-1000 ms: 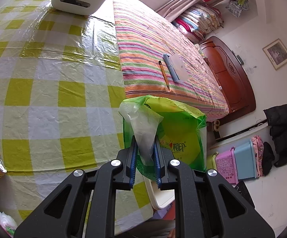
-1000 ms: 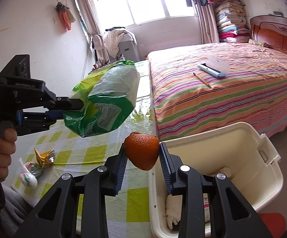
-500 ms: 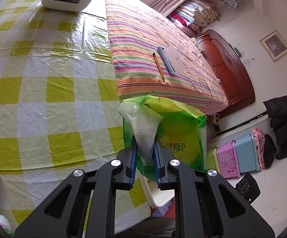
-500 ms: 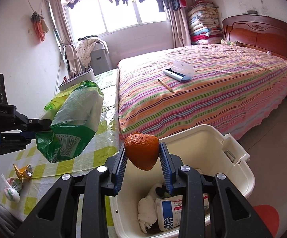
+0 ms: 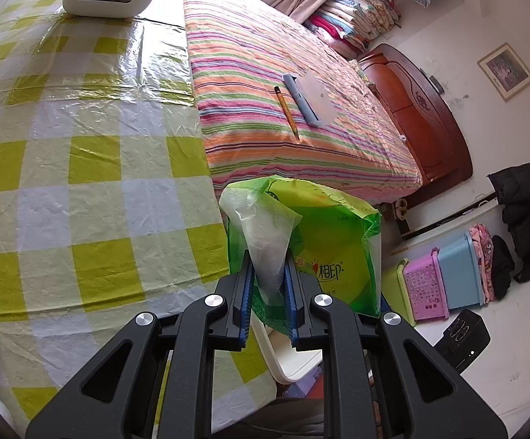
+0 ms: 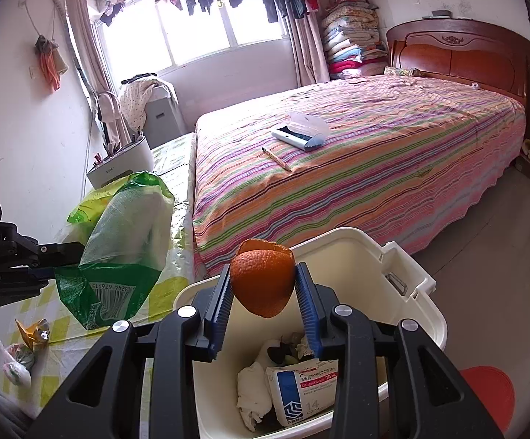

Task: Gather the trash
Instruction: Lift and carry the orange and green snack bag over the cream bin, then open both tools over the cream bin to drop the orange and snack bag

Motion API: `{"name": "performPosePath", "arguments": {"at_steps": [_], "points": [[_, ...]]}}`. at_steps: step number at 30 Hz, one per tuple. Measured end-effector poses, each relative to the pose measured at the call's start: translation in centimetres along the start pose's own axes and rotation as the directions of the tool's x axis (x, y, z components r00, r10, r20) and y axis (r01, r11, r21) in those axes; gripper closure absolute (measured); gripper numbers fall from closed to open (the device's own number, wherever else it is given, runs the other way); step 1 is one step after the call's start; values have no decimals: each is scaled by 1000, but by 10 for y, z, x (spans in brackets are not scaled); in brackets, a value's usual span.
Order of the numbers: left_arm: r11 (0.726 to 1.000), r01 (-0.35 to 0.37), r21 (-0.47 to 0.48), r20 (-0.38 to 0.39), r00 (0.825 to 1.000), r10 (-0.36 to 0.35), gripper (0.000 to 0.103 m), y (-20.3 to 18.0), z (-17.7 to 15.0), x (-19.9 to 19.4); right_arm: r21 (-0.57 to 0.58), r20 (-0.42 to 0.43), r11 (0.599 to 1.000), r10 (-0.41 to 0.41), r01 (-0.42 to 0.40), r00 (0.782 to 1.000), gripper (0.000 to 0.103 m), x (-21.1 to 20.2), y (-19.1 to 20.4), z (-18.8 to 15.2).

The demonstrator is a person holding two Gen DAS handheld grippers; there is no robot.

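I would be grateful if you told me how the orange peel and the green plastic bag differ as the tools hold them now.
The orange peel is small, cupped and stiff; the green plastic bag is bigger, crumpled and limp. The peel sits in the right tool above the white bin; the bag hangs from the left tool nearer the checked table. Both are clamped and airborne.

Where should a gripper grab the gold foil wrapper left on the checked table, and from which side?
A judgement: take the gold foil wrapper by its upstanding crumpled points, coming down from above. It lies low on the checked table, so a sideways approach would scrape the cloth. The small plastic bag lies close on its near side, so close the fingers across the peaks, away from that bag.
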State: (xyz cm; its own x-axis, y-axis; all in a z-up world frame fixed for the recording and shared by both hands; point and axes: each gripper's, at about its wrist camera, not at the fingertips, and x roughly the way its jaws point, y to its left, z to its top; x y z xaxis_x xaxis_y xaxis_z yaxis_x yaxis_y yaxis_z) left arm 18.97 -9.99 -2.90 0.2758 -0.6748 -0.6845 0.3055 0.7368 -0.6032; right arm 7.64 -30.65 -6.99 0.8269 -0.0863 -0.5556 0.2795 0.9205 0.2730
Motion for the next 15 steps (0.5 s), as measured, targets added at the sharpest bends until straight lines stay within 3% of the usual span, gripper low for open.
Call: {"name": "performPosePath", "arguments": {"at_steps": [3,15], "points": [[1000,-1,2,-4,1000,1,88,0,-1,2,23,23,1000,-3,2,1000,43,-3,-4,1],[998,8,55,-26,1000,-7,88,-16,-9,21,126,113,992,-7,-8,994,42,-20,-24,5]]}}
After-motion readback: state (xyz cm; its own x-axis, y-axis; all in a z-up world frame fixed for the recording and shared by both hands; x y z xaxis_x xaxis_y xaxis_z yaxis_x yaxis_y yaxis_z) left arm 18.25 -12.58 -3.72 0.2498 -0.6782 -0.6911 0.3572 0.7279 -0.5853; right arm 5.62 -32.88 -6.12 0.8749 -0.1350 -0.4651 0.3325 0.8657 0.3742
